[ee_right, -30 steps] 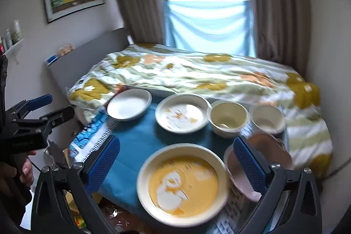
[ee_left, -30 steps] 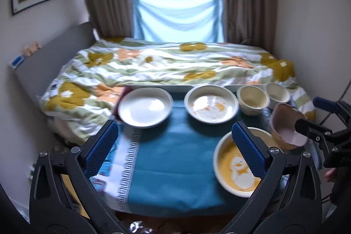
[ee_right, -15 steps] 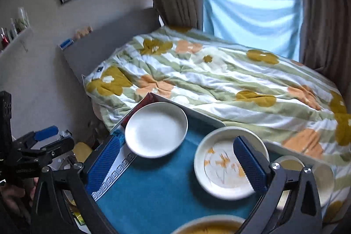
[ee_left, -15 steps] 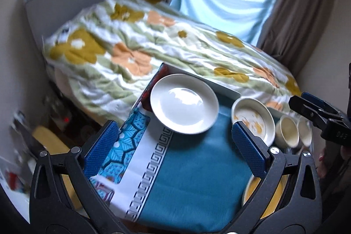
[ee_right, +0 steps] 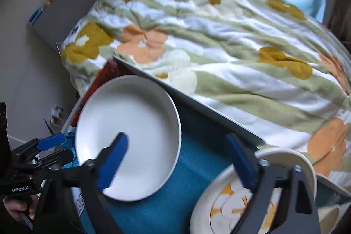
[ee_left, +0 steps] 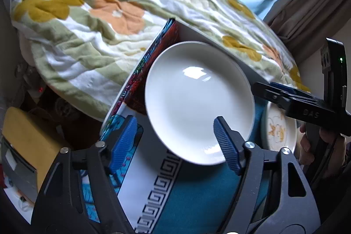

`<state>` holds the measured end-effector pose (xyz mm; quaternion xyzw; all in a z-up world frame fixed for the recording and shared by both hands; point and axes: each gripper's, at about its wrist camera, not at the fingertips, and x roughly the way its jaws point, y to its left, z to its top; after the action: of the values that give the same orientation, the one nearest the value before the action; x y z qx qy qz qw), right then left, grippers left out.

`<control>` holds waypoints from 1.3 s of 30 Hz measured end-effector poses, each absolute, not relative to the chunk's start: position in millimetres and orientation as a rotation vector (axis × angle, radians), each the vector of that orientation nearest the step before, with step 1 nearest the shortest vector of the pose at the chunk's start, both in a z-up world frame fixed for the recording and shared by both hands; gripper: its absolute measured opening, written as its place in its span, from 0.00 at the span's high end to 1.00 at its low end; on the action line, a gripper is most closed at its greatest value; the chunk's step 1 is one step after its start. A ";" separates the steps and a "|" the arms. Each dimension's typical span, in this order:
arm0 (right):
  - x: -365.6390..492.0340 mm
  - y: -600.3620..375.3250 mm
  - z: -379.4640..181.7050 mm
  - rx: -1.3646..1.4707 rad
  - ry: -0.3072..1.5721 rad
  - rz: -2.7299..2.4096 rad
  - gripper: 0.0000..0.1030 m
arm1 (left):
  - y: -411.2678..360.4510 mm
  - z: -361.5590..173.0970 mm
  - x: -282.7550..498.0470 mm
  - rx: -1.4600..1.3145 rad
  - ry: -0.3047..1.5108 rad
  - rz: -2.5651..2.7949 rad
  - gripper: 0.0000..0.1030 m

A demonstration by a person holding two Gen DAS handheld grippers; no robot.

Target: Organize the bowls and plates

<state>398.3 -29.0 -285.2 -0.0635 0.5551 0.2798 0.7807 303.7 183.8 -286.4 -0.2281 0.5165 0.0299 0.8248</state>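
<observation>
Your left claw [ee_left: 175,142] hangs open at the near rim of the plain white plate [ee_left: 197,100], one blue pad over the plate's edge, the other off to its left above the patterned cloth [ee_left: 153,190]; nothing is gripped. Your right claw [ee_right: 179,163] is also open and empty, one pad above the same plate [ee_right: 129,135], the other above the orange-patterned plate [ee_right: 237,207] lying just beside it on the bench [ee_left: 219,201]. The risks, as a judgement: the white plate sits at the far left corner of the bench, hard by the edge, with the bed [ee_right: 219,47] beyond, so a nudge from a pad rather than a clean pinch could slide it off; the glazed rim looks slick, so a shallow bite may let it tip and drop; and with both claws crowding one plate, they could knock each other. The right view is motion-blurred, so contact there cannot be judged. Counted in view: two plates, one white and one orange-patterned; part of one pale bowl [ee_right: 329,215] at the right edge; two claws.
</observation>
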 end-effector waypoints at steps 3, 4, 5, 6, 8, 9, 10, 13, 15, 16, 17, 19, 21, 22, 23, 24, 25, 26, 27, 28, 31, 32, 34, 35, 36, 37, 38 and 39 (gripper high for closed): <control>405.1 -24.7 -302.4 -0.145 1.237 0.638 0.43 | 185.1 -300.3 313.0 -0.492 1.127 0.067 0.49; 406.9 -24.5 -308.0 -0.140 1.245 0.647 0.48 | 185.4 -304.1 314.6 -0.494 1.134 0.070 0.50; 407.1 -25.5 -310.7 -0.135 1.250 0.652 0.52 | 185.4 -307.1 315.8 -0.495 1.139 0.073 0.51; 408.7 -25.6 -313.6 -0.128 1.258 0.659 0.58 | 185.7 -310.0 317.1 -0.496 1.144 0.074 0.52; 409.9 -26.5 -318.0 -0.116 1.269 0.675 0.68 | 185.2 -314.3 320.5 -0.492 1.157 0.077 0.55; 409.6 -26.3 -319.1 -0.116 1.270 0.681 0.69 | 185.7 -316.4 322.3 -0.489 1.161 0.081 0.57; 409.6 -26.0 -320.4 -0.117 1.268 0.686 0.73 | 185.5 -317.8 323.1 -0.484 1.163 0.088 0.60; 409.6 -23.6 -322.7 -0.115 1.268 0.704 0.85 | 189.2 -321.3 323.6 -0.473 1.168 0.116 0.75; 408.8 -21.6 -322.9 -0.129 1.260 0.705 0.85 | 193.2 -322.9 322.0 -0.479 1.170 0.132 0.83; 408.0 -21.1 -322.8 -0.137 1.254 0.706 0.85 | 194.9 -323.8 321.5 -0.482 1.170 0.134 0.84; 407.9 -20.9 -323.0 -0.140 1.251 0.707 0.85 | 195.2 -324.5 321.6 -0.477 1.170 0.136 0.85; 407.2 -20.7 -323.1 -0.146 1.243 0.706 0.85 | 193.0 -324.4 322.4 -0.452 1.170 0.143 0.85; 407.5 -20.4 -323.2 -0.152 1.239 0.703 0.85 | 190.7 -323.9 322.6 -0.435 1.168 0.153 0.85; 407.6 -20.6 -323.2 -0.152 1.237 0.702 0.85 | 190.2 -324.0 322.5 -0.434 1.167 0.153 0.85; 407.7 -20.9 -323.1 -0.153 1.236 0.702 0.85 | 190.2 -323.9 322.4 -0.431 1.167 0.153 0.85; 407.7 -20.7 -323.0 -0.153 1.235 0.702 0.85 | 189.4 -323.5 322.3 -0.424 1.168 0.153 0.85; 407.5 -20.5 -323.0 -0.156 1.233 0.701 0.85 | 189.2 -323.4 322.2 -0.419 1.169 0.153 0.85; 407.3 -20.5 -322.9 -0.156 1.230 0.699 0.85 | 188.8 -323.0 322.0 -0.413 1.169 0.153 0.85; 407.6 -20.9 -322.7 -0.156 1.229 0.699 0.85 | 188.7 -322.9 321.4 -0.410 1.169 0.152 0.85; 407.1 -21.1 -322.5 -0.156 1.227 0.697 0.85 | 187.7 -322.5 320.9 -0.410 1.168 0.151 0.85; 404.8 -22.1 -320.3 -0.160 1.212 0.692 0.85 | 186.0 -321.5 318.7 -0.407 1.166 0.146 0.85; 403.0 -21.8 -319.1 -0.165 1.204 0.690 0.85 | 185.7 -320.9 317.9 -0.405 1.164 0.145 0.85; 400.4 -22.6 -316.4 -0.170 1.186 0.689 0.85 | 184.7 -318.9 316.2 -0.399 1.157 0.142 0.85; 399.1 -23.3 -315.2 -0.168 1.179 0.689 0.85 | 184.5 -317.2 315.3 -0.395 1.150 0.142 0.85; 397.5 -23.7 -313.5 -0.167 1.170 0.689 0.85 | 184.1 -315.6 314.8 -0.390 1.145 0.141 0.85; 395.8 -23.8 -312.4 -0.168 1.163 0.689 0.85 | 183.2 -314.1 314.2 -0.386 1.141 0.141 0.85; 394.6 -24.1 -311.0 -0.167 1.156 0.689 0.85 | 183.3 -312.1 313.6 -0.380 1.136 0.142 0.85; 393.7 -24.8 -310.5 -0.165 1.154 0.689 0.85 | 183.3 -310.7 313.1 -0.376 1.134 0.143 0.85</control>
<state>393.7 -24.8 -310.5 -0.0765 0.5339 0.3187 0.7794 313.1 183.3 -310.7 -0.1767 0.5334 0.0672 0.8245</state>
